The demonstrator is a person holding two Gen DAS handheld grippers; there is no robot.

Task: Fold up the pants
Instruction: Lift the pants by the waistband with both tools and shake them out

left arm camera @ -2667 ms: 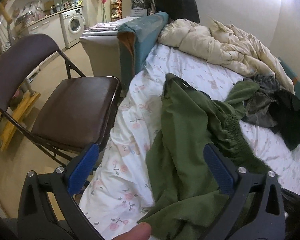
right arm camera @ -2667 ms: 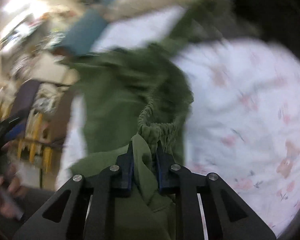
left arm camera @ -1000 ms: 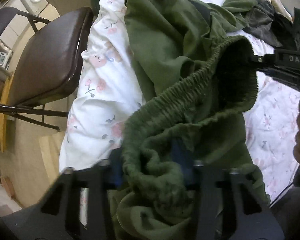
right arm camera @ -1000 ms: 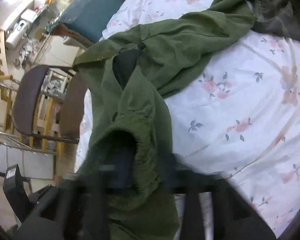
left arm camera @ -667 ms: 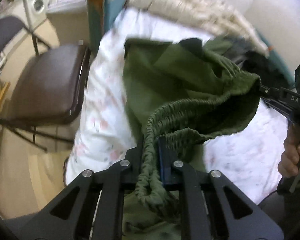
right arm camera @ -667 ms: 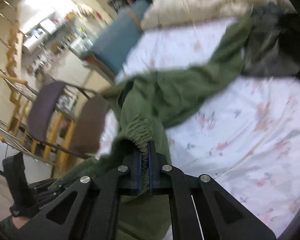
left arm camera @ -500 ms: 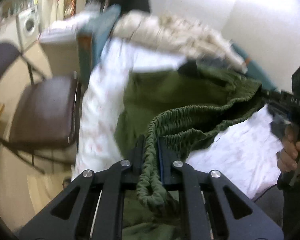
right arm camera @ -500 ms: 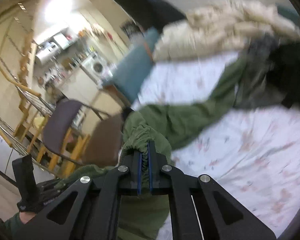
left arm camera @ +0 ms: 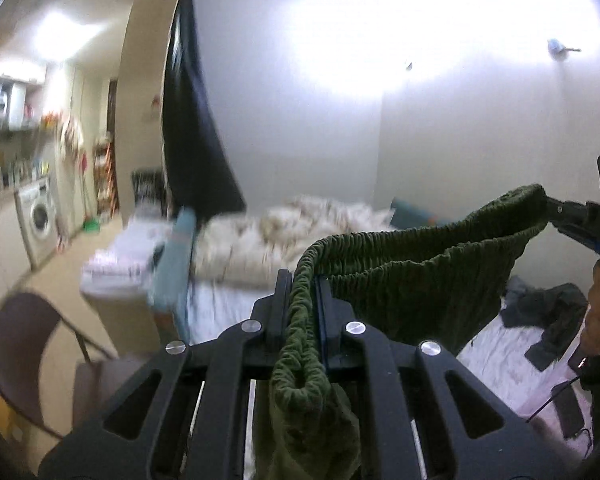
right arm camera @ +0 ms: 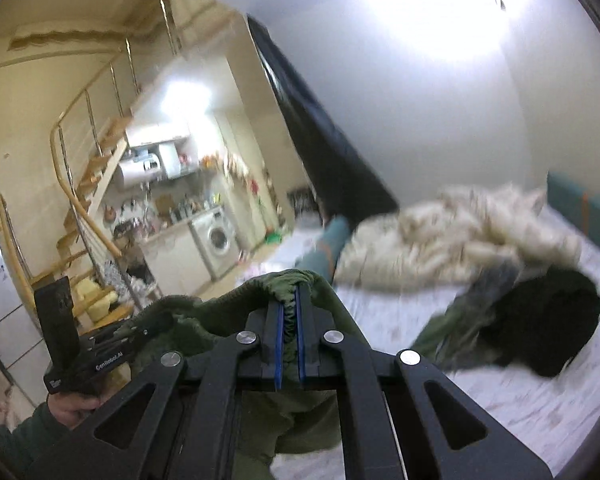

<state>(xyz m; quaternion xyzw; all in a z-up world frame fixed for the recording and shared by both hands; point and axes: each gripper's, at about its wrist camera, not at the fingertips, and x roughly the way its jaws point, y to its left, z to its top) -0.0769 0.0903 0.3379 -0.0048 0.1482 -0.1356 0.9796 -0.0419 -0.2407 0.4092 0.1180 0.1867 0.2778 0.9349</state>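
Now my left gripper (left arm camera: 303,288) is clamped on the gathered waistband of the green pants (left arm camera: 420,276), and my right gripper (right arm camera: 287,312) pinches the same band at its other end, so the pants hang stretched between them above the bed (right arm camera: 500,404). The left tool's body reads "GenRobot.AI". No containers show clearly. A folding chair (left arm camera: 16,344) stands beside the bed; dark clothes (right arm camera: 548,320) lie near its far edge.
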